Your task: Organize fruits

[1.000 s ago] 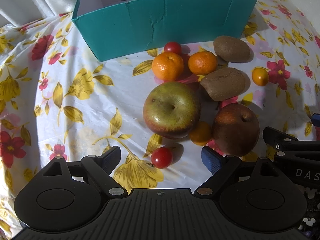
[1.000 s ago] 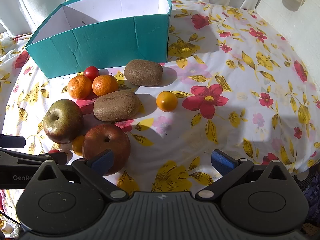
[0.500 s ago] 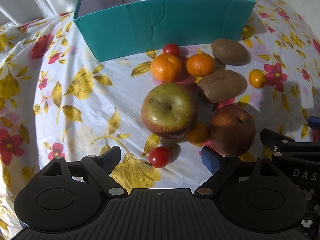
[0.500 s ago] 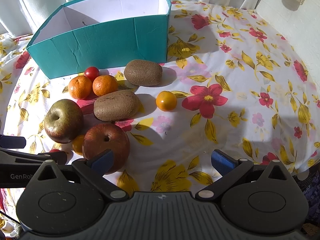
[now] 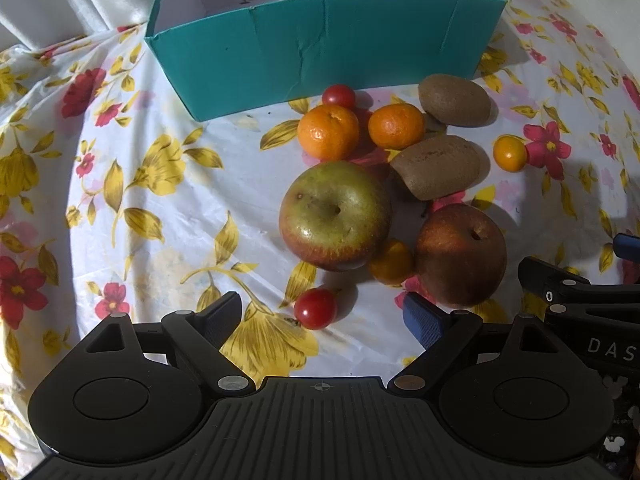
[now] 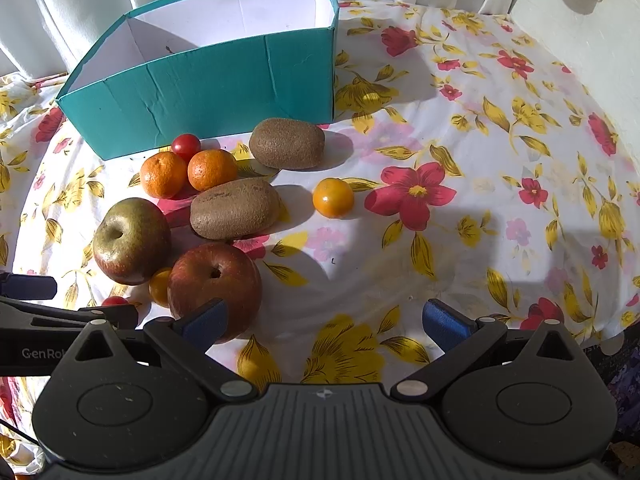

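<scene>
two apples [image 5: 335, 216], two kiwis [image 5: 438, 166], two mandarins [image 5: 328, 132]; both tongs [image 5: 324, 316] [image 6: 326, 322] wide.

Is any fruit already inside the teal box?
No, the teal box shows only bare white walls inside, though its floor is hidden; the fruit sits on the tablecloth in front.

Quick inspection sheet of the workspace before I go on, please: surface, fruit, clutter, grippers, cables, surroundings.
Surface: floral cloth, wrinkled.
Job's things: teal box, nothing seen inside; on the cloth two apples, two kiwis, two mandarins, two red tomatoes, two yellow ones.
Clutter: nothing seen.
Grippers: left gripper and right gripper open, holding nothing.
Cables: nothing seen.
Surroundings: curtain behind.
</scene>
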A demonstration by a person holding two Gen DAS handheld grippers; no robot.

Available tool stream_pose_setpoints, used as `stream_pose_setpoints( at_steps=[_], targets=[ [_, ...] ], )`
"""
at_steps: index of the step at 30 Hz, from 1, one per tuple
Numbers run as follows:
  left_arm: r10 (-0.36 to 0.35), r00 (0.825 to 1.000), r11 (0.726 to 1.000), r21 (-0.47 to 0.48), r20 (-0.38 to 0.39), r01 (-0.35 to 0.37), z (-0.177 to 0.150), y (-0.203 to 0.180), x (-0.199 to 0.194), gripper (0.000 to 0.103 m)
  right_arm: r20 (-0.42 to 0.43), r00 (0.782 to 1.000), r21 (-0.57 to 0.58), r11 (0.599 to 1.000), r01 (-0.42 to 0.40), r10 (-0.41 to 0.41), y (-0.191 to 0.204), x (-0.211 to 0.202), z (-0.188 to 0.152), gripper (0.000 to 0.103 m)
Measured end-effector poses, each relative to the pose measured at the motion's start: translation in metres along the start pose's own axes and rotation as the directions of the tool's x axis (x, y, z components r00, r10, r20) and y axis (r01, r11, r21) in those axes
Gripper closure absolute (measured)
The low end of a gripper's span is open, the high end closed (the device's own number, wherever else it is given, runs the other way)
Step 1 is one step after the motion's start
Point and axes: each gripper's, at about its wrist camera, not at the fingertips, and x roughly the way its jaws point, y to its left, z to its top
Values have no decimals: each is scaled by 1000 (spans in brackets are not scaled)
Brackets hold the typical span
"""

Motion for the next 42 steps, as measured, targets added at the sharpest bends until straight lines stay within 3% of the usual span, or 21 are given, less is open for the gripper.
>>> stream_pose_setpoints(
  at_steps=[12, 15, 17, 19, 21, 24, 25, 27, 30, 34, 36, 39, 42],
  targets=[
    [-16, 999, 1000, 5, 27, 16, -3, 1, -3, 11, 18, 1000, 12, 1000, -15, 15, -3, -1, -4, 0],
    [-34, 997, 999, 26, 72, 32, -4, 1, -7, 13, 53, 998, 14, 999, -35, 34, -6, -2, -5, 0],
    [-37, 991, 999, 43, 129, 31, -6, 1, -9, 13, 130, 990, -1, 998, -56, 56, -8, -5, -10, 0],
    [-21, 978, 999, 46, 208, 12, -11, 3, -9, 13, 248, 966, -29, 997, -74, 79, -10, -9, -17, 0],
    [-5, 951, 999, 49, 310, -11, -20, 6, -10, 15, 393, 912, -77, 993, -92, 115, -13, -15, -28, 0],
    [-27, 893, 996, 89, 450, -15, -40, 8, -10, 16, 496, 856, -120, 988, -102, 148, -17, -14, -41, 0],
    [-44, 886, 995, 104, 462, -5, -44, 8, -8, 16, 501, 849, -130, 985, -117, 167, -17, -11, -43, 0],
    [-54, 890, 995, 104, 453, 7, -49, 8, -1, 16, 486, 854, -124, 982, -145, 187, -19, -5, -46, 0],
    [-49, 904, 996, 94, 426, 10, -55, 8, 12, 26, 473, 854, -106, 977, -187, 215, -19, -2, -51, 0],
    [-88, 909, 992, 118, 407, 43, -63, 8, 22, 29, 478, 838, -149, 965, -218, 263, -11, -1, -58, 0],
    [-70, 917, 993, 113, 392, 27, -64, 8, 26, 30, 481, 832, -177, 960, -218, 278, -5, 0, -60, 0],
    [-67, 913, 995, 95, 404, 31, -67, 13, 25, 30, 460, 844, -208, 957, -200, 276, 4, 5, -61, 0],
    [-80, 906, 995, 85, 416, 49, -69, 19, 22, 28, 447, 850, -230, 954, -194, 280, 10, 11, -63, 8]
  ],
)
